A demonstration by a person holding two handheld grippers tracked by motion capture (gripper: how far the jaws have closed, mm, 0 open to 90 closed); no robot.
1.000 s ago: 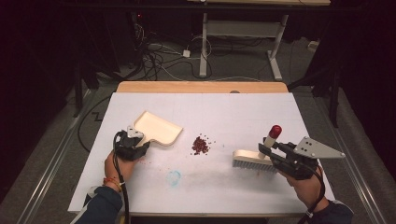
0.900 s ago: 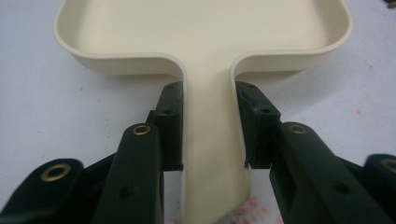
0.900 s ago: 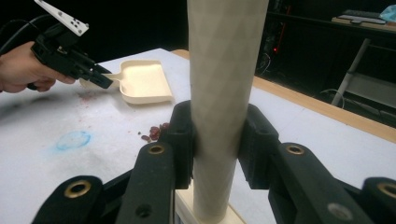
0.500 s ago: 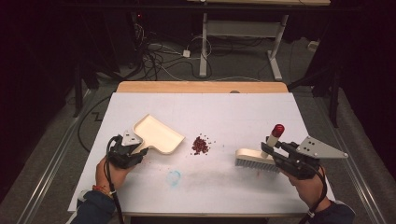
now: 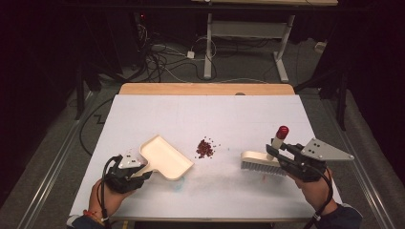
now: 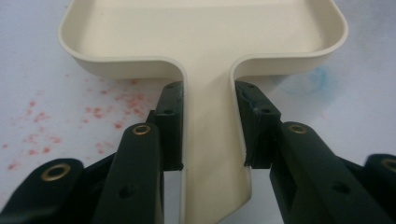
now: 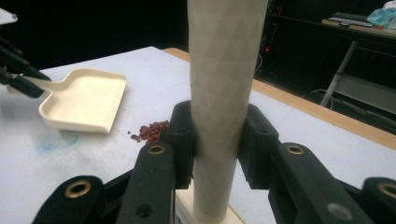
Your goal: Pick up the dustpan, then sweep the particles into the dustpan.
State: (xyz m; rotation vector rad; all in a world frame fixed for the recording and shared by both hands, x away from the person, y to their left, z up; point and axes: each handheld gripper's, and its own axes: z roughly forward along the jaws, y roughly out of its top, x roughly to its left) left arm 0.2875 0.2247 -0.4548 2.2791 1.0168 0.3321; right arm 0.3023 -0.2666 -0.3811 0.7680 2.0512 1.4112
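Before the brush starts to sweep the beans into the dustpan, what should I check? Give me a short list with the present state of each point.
1. Left gripper shut on dustpan handle: ok.
2. Right gripper shut on brush handle: ok.
3. Beans lie between dustpan and brush: ok.
4. Dustpan's open edge faces the beans: ok.
5. Dustpan edge flat on table: cannot tell.
6. Bristles touching table: cannot tell.
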